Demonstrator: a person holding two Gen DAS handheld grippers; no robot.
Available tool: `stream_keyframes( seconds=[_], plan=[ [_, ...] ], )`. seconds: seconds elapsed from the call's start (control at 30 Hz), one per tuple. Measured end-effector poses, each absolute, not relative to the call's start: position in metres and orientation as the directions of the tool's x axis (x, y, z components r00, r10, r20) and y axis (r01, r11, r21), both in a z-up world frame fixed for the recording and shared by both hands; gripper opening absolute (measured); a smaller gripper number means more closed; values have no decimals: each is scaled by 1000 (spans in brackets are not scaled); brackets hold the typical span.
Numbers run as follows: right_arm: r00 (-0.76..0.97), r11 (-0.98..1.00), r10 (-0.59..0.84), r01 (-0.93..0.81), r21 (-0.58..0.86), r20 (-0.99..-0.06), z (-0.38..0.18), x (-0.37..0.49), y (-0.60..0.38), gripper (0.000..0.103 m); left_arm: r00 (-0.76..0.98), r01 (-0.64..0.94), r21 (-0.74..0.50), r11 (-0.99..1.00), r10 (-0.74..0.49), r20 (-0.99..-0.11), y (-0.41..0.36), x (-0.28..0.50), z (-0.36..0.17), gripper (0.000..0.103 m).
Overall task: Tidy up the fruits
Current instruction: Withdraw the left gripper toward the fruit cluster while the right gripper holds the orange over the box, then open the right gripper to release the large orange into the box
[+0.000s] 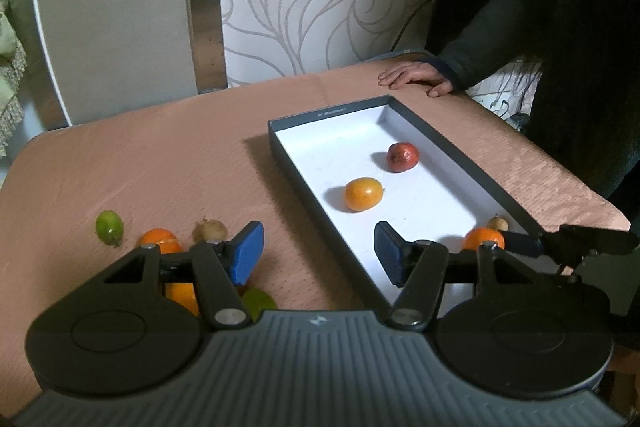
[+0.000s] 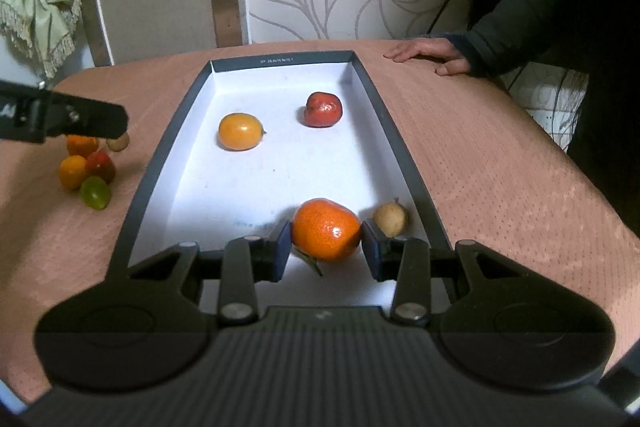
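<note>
Fruits are split between a shallow dark-walled box with a white floor and the pinkish tablecloth beside it. Inside the box, a mandarin sits near the front, clasped between the blue pads of the right gripper, which touch it on both sides. Just to its right, against the box wall, lies a small tan longan-like fruit. Farther back rest a yellow-orange kumquat-shaped fruit and a dark red fruit, well apart from each other. Left of the box, on the cloth, a cluster of loose fruit holds orange, red, green and tan pieces close together. The left gripper hovers over the box's near left wall with its fingers spread and nothing between them; one green fruit lies apart at the left. At the table's far right edge, a person's hand rests flat on the cloth, in a dark sleeve.
</note>
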State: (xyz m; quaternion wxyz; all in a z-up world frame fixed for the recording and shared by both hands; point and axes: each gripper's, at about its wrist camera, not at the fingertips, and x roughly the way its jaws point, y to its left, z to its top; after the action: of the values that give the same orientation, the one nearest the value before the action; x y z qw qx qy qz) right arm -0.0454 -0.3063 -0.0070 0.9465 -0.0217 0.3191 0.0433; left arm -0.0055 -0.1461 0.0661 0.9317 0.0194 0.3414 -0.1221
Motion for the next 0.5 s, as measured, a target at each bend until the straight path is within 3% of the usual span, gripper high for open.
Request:
stream_keyframes(
  seconds=[0.5],
  plan=[
    [798,995,55,-95,-34,-600,-6,-31,-295,42,731,225,-49,973,-202,-652,-118,-10,59,67]
  ],
)
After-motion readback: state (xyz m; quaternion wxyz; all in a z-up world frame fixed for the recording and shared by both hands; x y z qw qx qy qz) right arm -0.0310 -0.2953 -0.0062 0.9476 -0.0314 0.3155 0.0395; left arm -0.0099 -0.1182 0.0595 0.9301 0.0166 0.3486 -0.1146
